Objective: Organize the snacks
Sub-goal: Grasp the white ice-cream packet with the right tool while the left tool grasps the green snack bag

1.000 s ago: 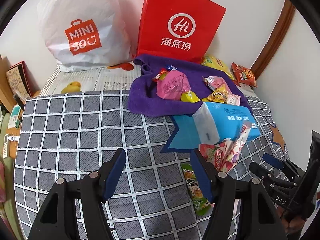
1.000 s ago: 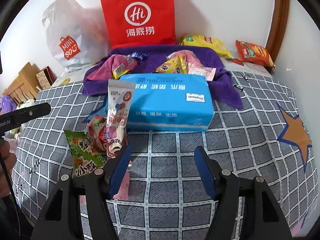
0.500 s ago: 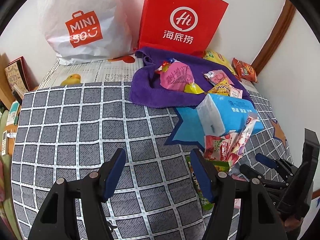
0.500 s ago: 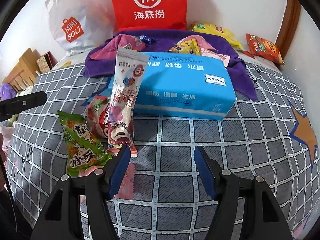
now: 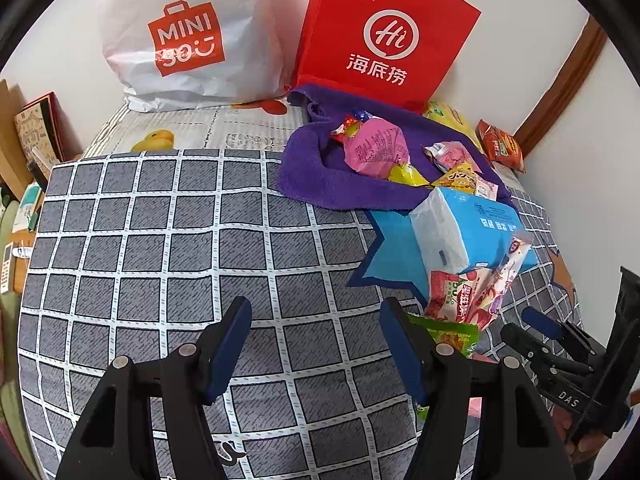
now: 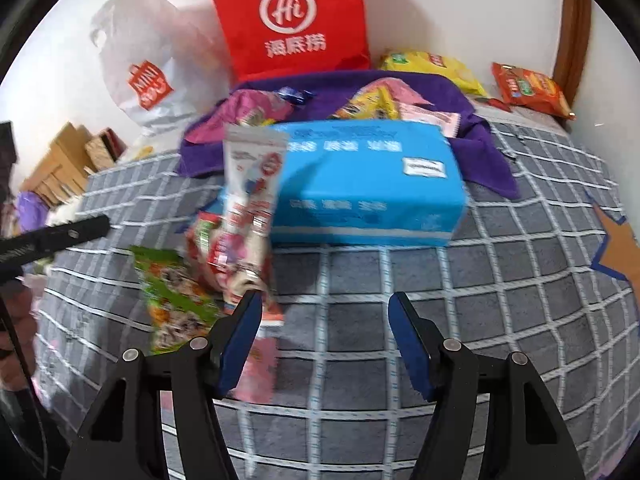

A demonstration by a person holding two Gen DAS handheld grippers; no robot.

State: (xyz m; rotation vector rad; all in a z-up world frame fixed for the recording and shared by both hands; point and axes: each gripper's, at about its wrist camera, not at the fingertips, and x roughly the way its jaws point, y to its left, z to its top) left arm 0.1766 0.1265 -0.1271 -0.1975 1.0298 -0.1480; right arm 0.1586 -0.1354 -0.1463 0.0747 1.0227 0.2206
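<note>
Snacks (image 6: pixel 248 216) just ahead-left of right tongs (image 6: pixel 326 312) (both tongs (image 5: pixel 316 316) agape, empty).

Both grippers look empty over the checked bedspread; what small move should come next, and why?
Probably shift the right gripper, open and empty, toward its left finger's side and lower it over the tall pink-and-white snack packet leaning on the blue tissue pack. It is the nearest snack, just beyond that finger. The left gripper has only bedspread between its fingers.

Two bags (image 5: pixel 188 36), one tissue pack (image 5: pixel 472 228)
</note>
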